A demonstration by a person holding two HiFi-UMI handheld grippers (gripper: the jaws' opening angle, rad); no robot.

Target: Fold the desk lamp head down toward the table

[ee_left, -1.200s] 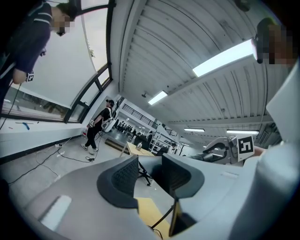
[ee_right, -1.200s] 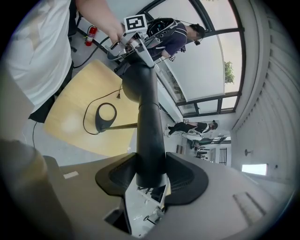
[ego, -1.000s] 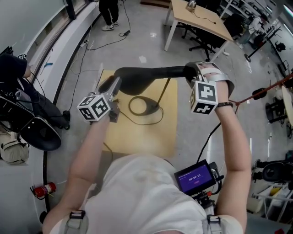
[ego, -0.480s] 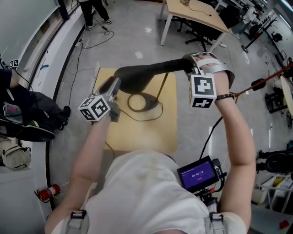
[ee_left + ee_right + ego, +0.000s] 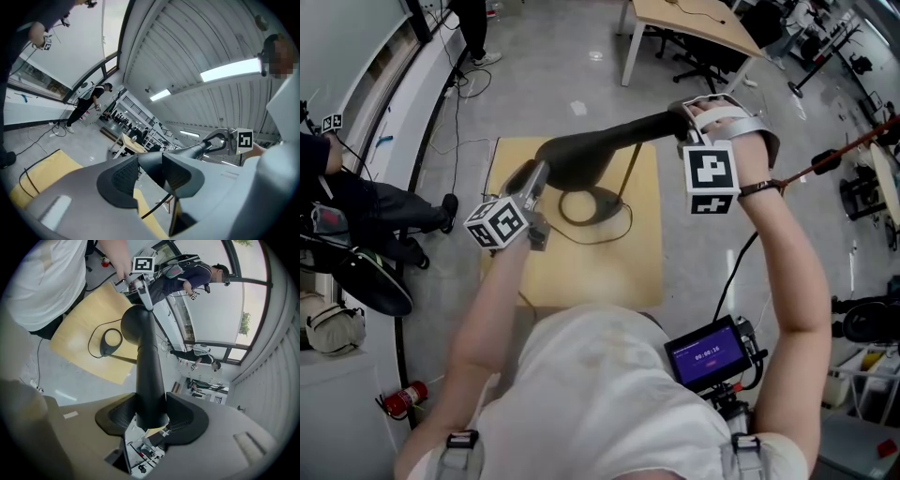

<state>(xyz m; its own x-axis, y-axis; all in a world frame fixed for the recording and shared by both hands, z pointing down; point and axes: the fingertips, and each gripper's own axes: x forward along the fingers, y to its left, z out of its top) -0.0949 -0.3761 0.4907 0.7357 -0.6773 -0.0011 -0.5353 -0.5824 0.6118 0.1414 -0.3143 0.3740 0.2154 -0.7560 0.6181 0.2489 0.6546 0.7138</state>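
the fold looks barely begun: the lamp head (image 5: 600,155) hangs well above the table (image 5: 581,272), the left gripper (image 5: 532,183) clamped on its broad end, the right gripper (image 5: 686,129) clamped on its narrow neck.

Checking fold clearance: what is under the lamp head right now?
Under the lamp head lie the lamp's oval base and looped cable on the wooden table. The head covers the base's far edge and some tabletop.
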